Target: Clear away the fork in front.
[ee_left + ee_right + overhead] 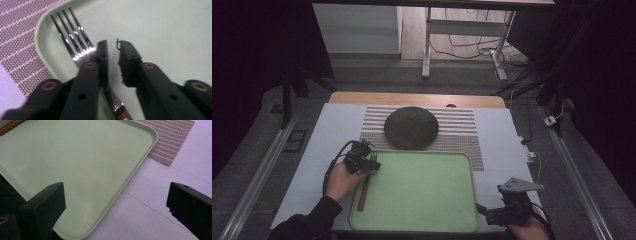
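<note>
The fork (80, 47) lies in the near-left corner of the green tray (422, 200), its neck between the slightly parted jaws of the left hand-held gripper (112, 46), against one pad. The right hand-held gripper (116, 202) is spread wide over the tray's corner and the worktop (160, 202).

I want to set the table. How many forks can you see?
1. The fork lies on the green tray along its left edge, tines toward the far corner, between the left gripper's parted jaws.

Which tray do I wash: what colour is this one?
Pale green tray, best seen in the right gripper view.
</note>
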A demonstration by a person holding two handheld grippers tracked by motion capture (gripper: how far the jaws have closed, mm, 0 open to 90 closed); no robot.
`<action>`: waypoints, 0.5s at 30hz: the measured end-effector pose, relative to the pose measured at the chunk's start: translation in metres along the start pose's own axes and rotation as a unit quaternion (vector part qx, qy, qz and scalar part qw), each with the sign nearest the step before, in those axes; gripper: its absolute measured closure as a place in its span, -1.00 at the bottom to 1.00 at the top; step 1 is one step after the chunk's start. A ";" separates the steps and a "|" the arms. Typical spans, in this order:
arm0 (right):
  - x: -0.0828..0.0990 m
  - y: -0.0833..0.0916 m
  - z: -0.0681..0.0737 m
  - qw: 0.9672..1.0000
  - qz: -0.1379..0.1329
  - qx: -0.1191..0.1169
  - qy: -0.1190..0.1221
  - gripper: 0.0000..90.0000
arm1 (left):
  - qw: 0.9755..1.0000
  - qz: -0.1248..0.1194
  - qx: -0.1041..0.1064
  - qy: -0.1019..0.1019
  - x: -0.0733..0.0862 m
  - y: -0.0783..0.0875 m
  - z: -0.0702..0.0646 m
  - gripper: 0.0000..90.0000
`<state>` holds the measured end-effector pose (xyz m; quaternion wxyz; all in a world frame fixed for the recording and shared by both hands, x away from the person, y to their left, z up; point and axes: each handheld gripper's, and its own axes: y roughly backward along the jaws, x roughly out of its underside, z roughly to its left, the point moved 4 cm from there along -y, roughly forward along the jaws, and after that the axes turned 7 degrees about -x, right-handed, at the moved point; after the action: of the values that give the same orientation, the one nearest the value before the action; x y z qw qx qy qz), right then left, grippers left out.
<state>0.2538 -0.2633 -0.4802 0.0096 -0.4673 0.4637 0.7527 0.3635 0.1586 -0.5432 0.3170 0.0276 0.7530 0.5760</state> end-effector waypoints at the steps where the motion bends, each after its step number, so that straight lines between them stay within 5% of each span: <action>1: 0.000 0.000 0.000 1.000 0.000 0.000 0.001 -0.94 | 1.000 -0.005 0.003 -0.001 0.000 0.001 -0.001 0.54; 15: 0.000 0.000 0.000 1.000 -0.001 -0.006 0.000 -0.94 | 0.995 -0.079 0.020 -0.061 0.001 0.021 -0.013 -0.33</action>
<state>0.2535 -0.2630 -0.4797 0.0078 -0.4676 0.4591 0.7553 0.3496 0.1548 -0.5237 0.4063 0.0098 0.7435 0.5310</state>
